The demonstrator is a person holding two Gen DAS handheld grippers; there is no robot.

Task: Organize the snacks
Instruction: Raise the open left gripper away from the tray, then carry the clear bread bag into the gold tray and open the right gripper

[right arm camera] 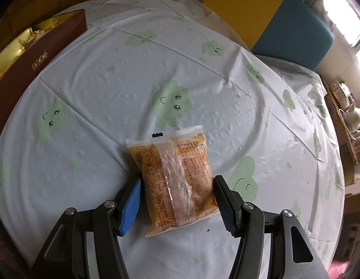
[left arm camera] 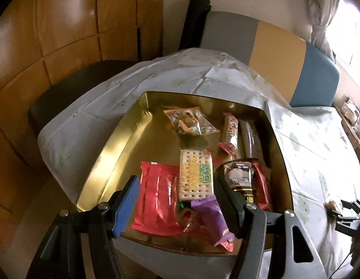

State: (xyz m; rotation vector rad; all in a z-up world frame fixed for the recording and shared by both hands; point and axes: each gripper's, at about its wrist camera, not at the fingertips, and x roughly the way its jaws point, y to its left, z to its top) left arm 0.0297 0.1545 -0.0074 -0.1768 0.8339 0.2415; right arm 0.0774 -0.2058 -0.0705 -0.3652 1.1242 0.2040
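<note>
A gold-lined tin [left arm camera: 124, 144] stands on the table and holds several snacks: a red packet [left arm camera: 156, 200], a cracker packet [left arm camera: 196, 174], a purple wrapper [left arm camera: 212, 216], a clear bag [left arm camera: 191, 121] and a red-and-white bar [left arm camera: 231, 130]. My left gripper [left arm camera: 175, 177] hovers over the tin's near side, open, with nothing between its fingers. In the right wrist view an orange snack packet [right arm camera: 175, 181] lies flat on the tablecloth. My right gripper [right arm camera: 176, 177] straddles it, with both pads touching its long sides. The tin's dark red outer wall [right arm camera: 28, 69] shows at far left.
The round table wears a pale cloth with green cloud faces [right arm camera: 173, 107]. A chair with a grey, yellow and blue back [left arm camera: 272, 53] stands behind it, and a dark seat [left arm camera: 70, 88] at the left. Wooden panelling [left arm camera: 63, 23] fills the left background. A cluttered shelf [right arm camera: 347, 116] sits at right.
</note>
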